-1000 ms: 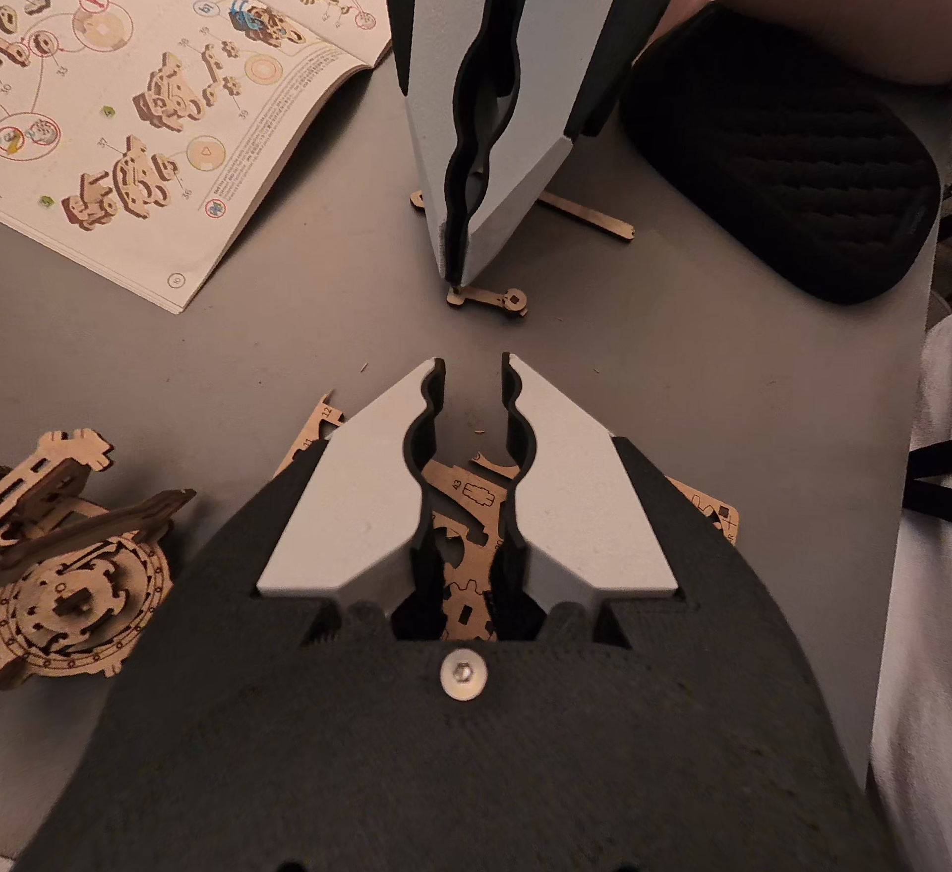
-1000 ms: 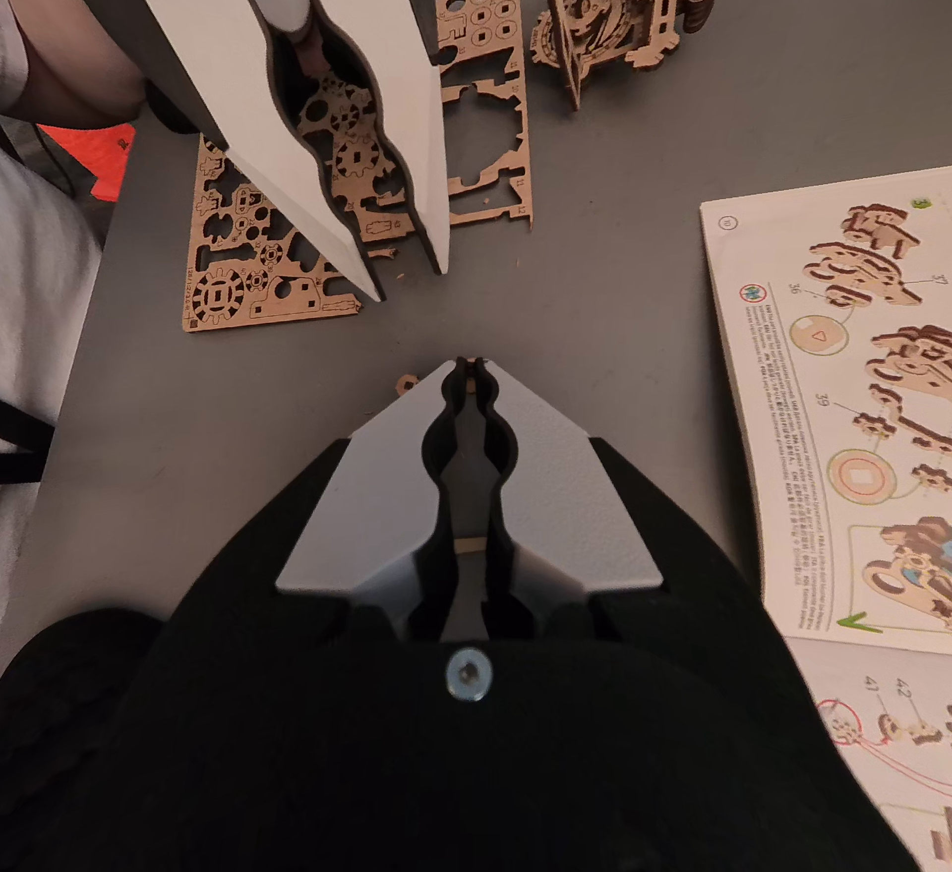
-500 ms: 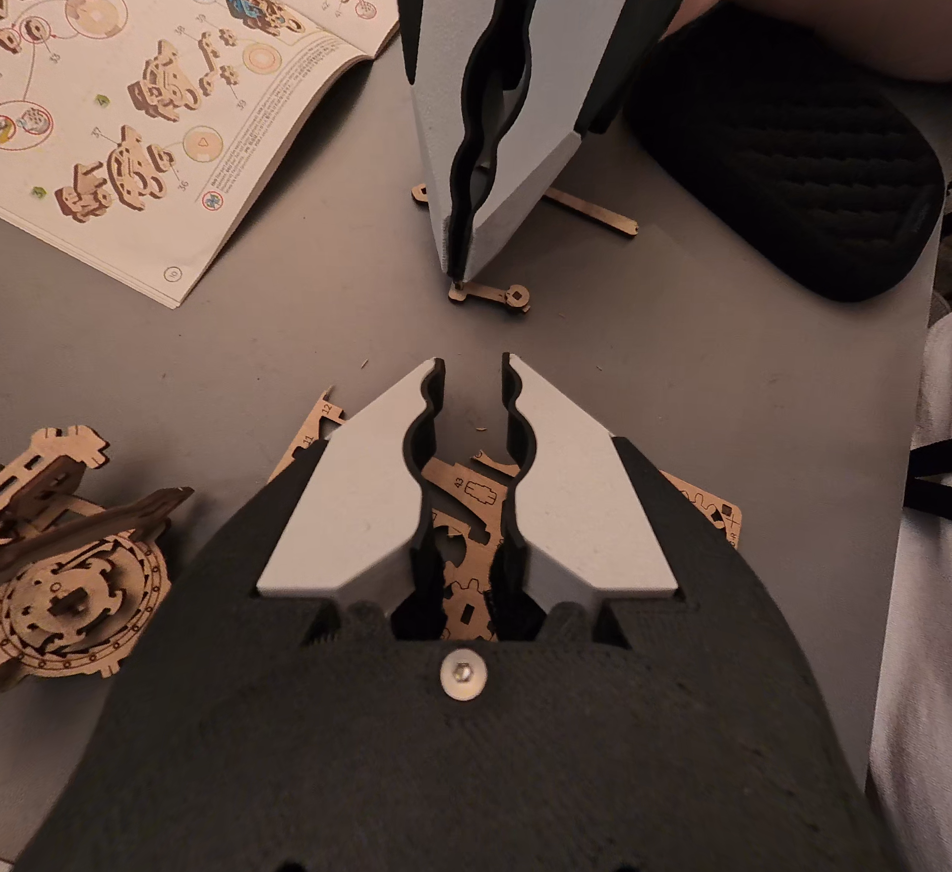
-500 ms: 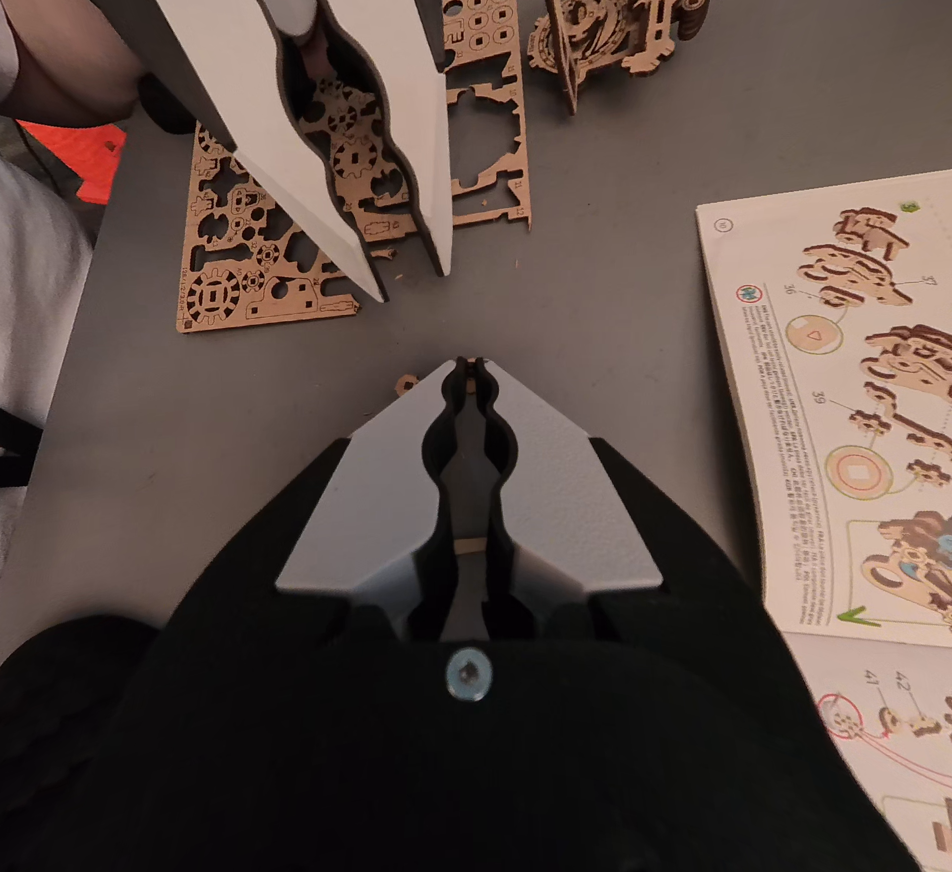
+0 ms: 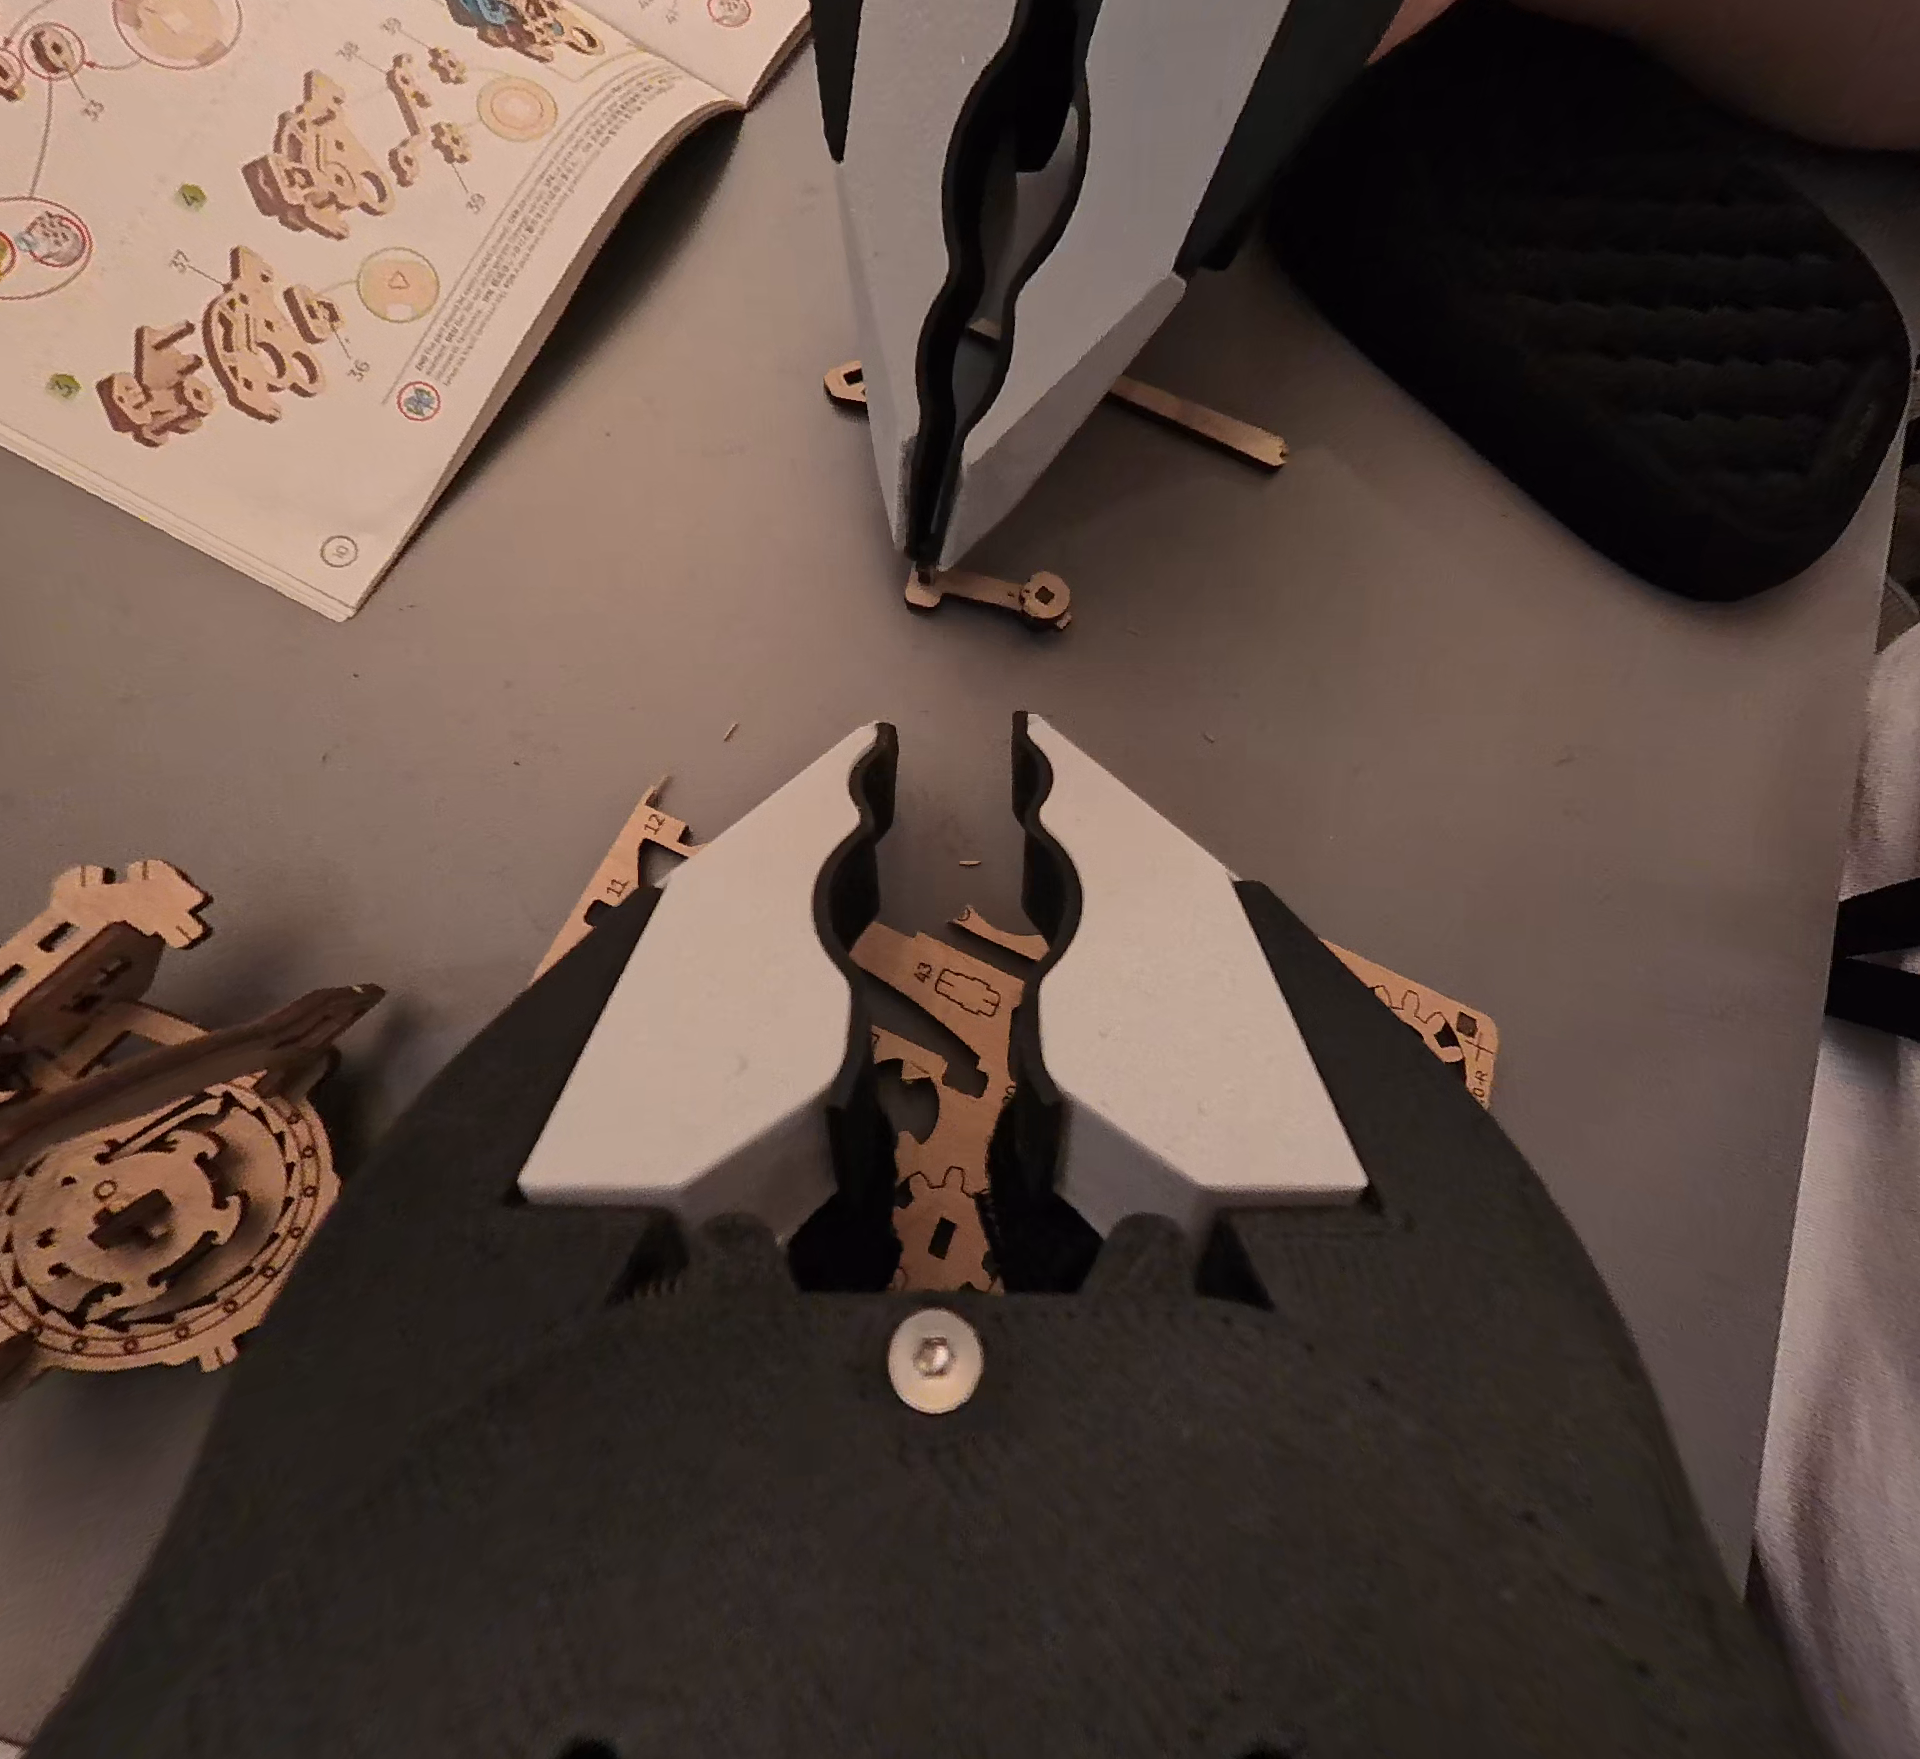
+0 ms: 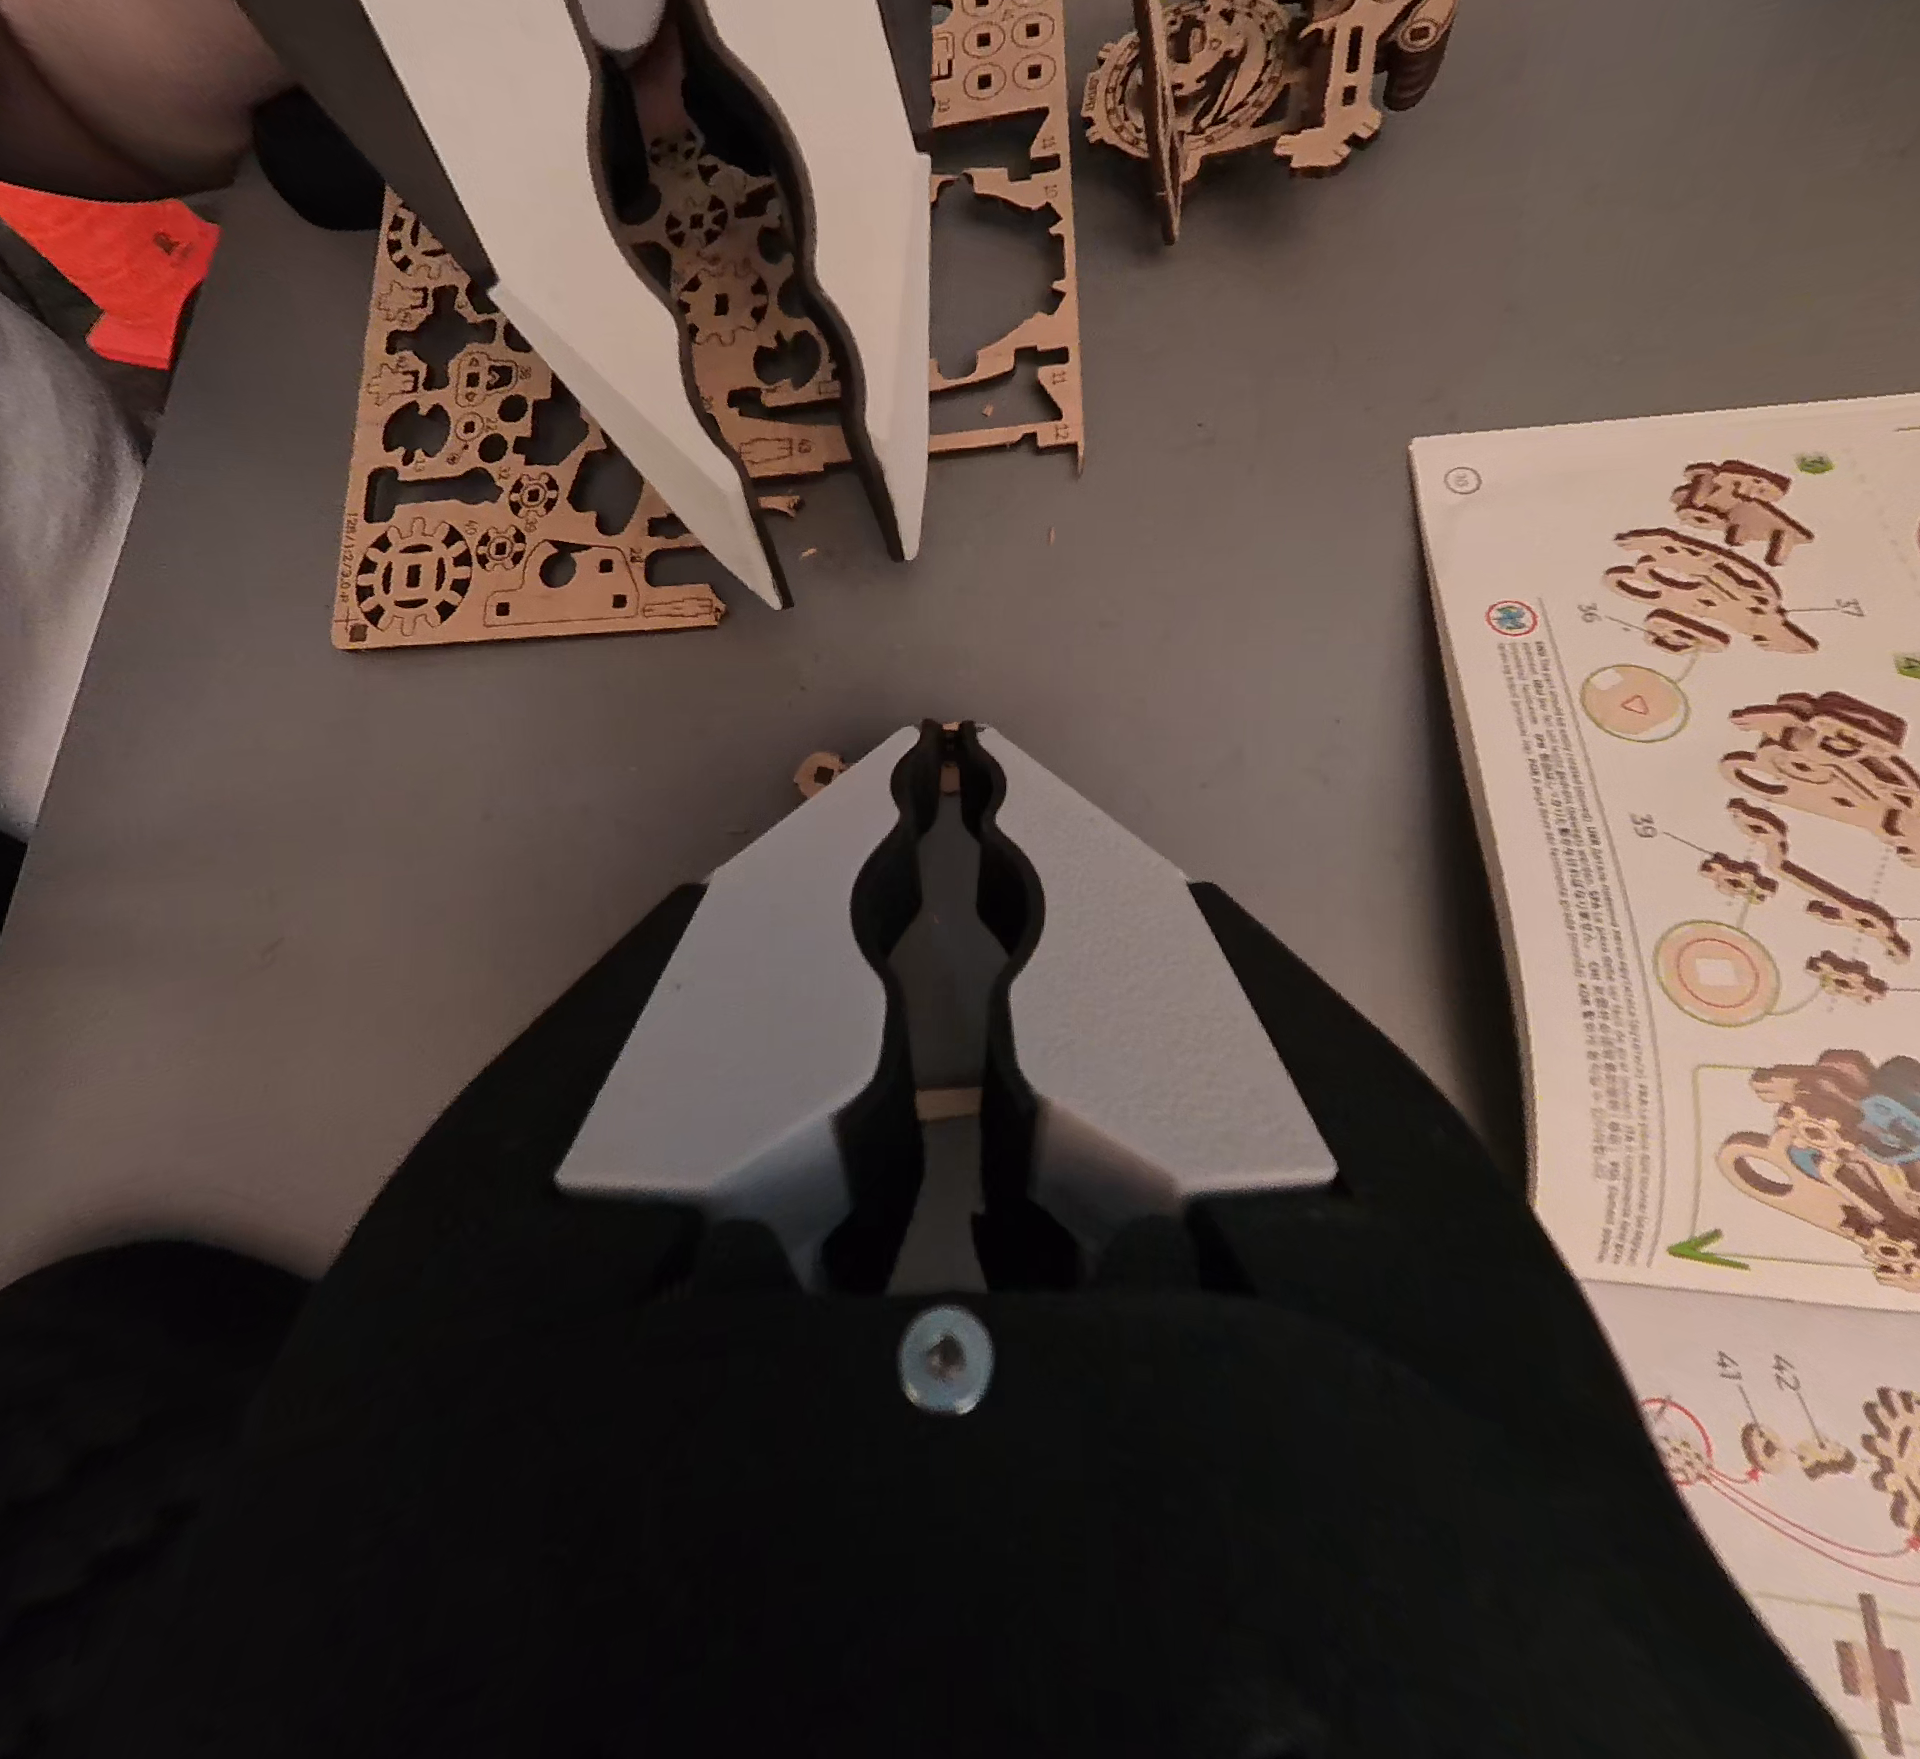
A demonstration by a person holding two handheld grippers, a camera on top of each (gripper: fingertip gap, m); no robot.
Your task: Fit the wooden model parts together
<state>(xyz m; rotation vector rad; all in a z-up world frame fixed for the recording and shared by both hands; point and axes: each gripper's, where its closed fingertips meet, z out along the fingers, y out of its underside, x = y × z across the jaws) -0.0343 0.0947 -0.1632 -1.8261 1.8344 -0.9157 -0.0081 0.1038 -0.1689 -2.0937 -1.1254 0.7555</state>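
Note:
My right gripper (image 6: 951, 733) is shut, tips down on the grey table, pinching one end of a small wooden lever piece (image 5: 987, 592) that lies flat. The piece's round end pokes out left of the fingers (image 6: 816, 772). From the left wrist view the right gripper (image 5: 925, 556) stands across from me. My left gripper (image 5: 951, 738) is open and empty, hovering over a laser-cut wooden parts sheet (image 5: 935, 1013), a short way from the piece. It also shows in the right wrist view (image 6: 836, 566) over that sheet (image 6: 468, 483).
A partly built wooden model (image 5: 135, 1190) (image 6: 1247, 78) stands beside the sheet. An open instruction booklet (image 5: 312, 151) (image 6: 1714, 826) lies on the table. A thin wooden stick (image 5: 1195, 421) lies behind the right gripper. A black padded rest (image 5: 1610, 307) and a person's arm are at the table edge. The tips of both grippers are at nearly the same place.
Almost nothing. The right wrist view has shifted very slightly; both grippers keep their places, and the small wooden piece stays on the table.

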